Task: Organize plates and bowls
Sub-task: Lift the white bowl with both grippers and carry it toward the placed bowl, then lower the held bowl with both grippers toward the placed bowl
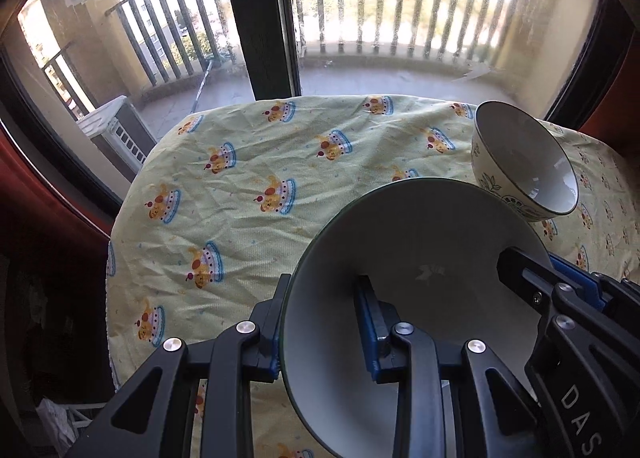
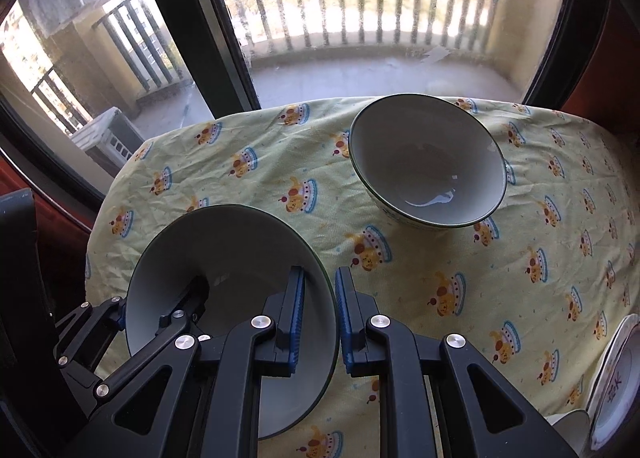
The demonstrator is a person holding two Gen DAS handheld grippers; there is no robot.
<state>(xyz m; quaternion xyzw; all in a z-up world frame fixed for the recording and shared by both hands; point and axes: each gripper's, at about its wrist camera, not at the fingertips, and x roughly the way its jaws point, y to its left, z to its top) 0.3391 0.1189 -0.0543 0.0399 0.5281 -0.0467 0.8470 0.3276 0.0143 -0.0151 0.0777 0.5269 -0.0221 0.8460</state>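
Both grippers clamp the same bowl (image 1: 400, 258), lifted over the tablecloth (image 1: 224, 218): left gripper (image 1: 324, 322) pinches its left rim, right gripper (image 2: 320, 318) its right rim. Second bowl (image 2: 428, 162) sits further back, apart. Plate (image 2: 612, 386) at right edge.

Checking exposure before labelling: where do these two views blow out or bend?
Left wrist view: sky behind the grey balcony railing blows out white, and the dark window frame bows. Right wrist view: same backlight, with a glare streak inside the white floral-patterned bowl.
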